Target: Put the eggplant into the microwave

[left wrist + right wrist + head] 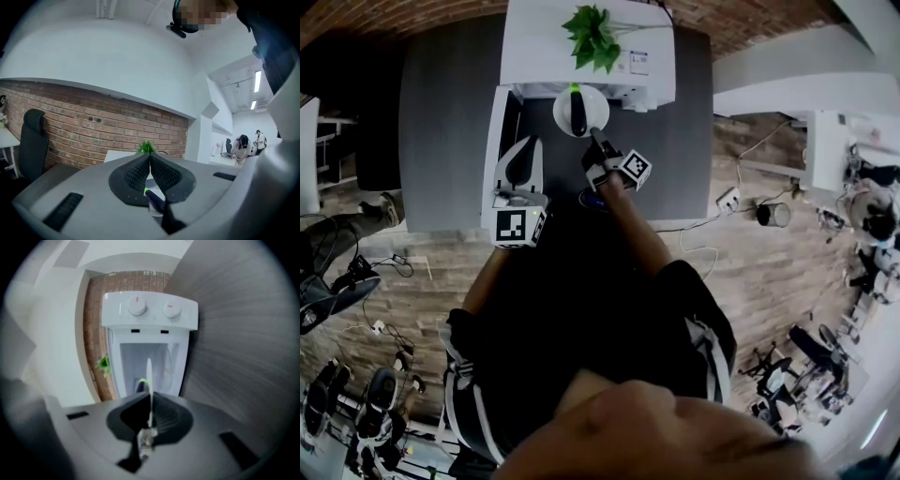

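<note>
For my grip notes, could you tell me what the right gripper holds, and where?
The right gripper is shut on the plate carrying the eggplant, pinching the plate's near rim edge-on.

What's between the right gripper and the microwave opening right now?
The white plate, clamped by its rim in the right gripper, with the eggplant on it, seen in the right gripper view.
</note>
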Available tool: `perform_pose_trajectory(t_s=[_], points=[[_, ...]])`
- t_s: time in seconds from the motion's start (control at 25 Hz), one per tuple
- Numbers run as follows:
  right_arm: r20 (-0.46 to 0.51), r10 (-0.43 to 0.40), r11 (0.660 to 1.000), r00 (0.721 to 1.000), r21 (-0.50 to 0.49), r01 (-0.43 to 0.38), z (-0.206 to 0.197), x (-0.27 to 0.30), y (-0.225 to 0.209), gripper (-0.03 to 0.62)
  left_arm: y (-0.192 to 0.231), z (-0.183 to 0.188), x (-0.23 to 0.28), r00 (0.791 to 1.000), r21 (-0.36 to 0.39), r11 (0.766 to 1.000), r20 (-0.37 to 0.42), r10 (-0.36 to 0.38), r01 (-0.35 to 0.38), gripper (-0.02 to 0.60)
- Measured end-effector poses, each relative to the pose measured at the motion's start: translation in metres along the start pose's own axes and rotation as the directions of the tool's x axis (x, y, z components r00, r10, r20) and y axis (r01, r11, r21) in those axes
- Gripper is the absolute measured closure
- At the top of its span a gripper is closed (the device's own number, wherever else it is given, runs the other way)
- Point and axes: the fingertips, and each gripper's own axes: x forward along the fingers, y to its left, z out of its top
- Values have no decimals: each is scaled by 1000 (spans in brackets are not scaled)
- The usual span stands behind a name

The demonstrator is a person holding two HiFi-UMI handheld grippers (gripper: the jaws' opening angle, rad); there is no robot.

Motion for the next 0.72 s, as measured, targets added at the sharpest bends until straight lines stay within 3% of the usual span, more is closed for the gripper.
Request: perform_pose_trajectory(t_s=[0.72], points=[[44,-20,1000,999,-10,20,38,53,-38,556,17,-18,18,999,-11,1000,-42,29,-30,540]])
